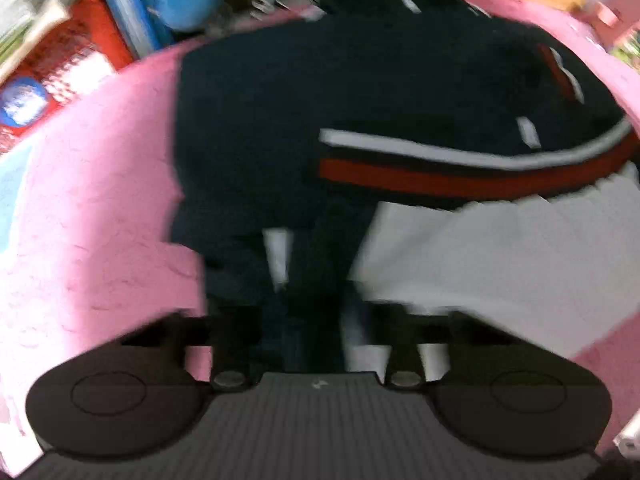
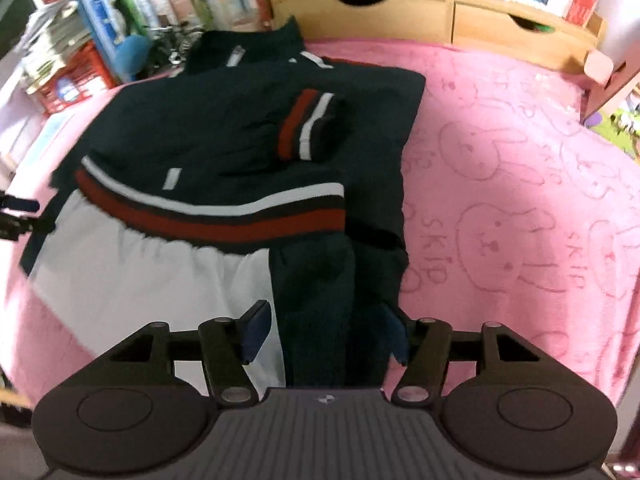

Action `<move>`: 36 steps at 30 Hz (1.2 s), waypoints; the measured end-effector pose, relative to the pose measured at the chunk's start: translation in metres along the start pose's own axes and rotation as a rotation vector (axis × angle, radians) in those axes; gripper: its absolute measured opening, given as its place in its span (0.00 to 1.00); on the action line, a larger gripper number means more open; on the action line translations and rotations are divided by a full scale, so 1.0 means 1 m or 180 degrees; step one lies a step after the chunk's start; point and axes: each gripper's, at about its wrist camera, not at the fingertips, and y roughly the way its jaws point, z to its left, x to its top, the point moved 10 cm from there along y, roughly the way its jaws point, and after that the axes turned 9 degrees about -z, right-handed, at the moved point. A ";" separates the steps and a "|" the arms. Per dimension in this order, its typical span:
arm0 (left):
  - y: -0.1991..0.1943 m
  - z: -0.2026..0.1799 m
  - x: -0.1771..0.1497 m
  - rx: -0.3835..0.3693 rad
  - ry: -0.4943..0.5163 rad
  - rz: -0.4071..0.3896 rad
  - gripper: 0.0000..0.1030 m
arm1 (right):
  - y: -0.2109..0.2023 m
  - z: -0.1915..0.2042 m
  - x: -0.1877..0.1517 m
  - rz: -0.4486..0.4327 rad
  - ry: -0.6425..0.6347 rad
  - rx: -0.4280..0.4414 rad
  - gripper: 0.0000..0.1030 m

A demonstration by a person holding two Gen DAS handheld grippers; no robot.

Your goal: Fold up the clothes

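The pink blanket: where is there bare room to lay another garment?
Bare blanket lies right of the dark jacket, up to the wooden drawers. A narrower strip runs left of it, beside the books. The middle is crowded: the jacket covers it.

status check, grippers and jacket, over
Right gripper open, fingers astride the jacket's near dark fold. Left gripper blurred, state unclear. Jacket partly folded on pink blanket, white lining showing. Nothing in the way.

Navy cloth jacket (image 2: 224, 128), matt, with ribbed red-and-white knit bands; pink towelling blanket (image 2: 520, 200), rough nap (rabbit print); pale wooden drawer unit (image 2: 440, 12), smooth; black matt plastic right gripper (image 2: 324, 332).
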 end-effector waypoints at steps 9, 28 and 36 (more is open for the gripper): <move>-0.035 0.002 -0.038 0.0070 0.0336 0.0061 0.14 | -0.001 0.009 0.014 -0.0188 -0.0688 -0.0242 0.26; -0.063 -0.008 0.047 0.0110 0.0105 -0.0819 0.14 | -0.011 0.047 0.059 -0.0587 -0.0947 0.0080 0.16; -0.035 0.041 0.147 0.0487 -0.0019 -0.1358 0.14 | -0.025 0.050 0.165 -0.1454 -0.0960 -0.0113 0.17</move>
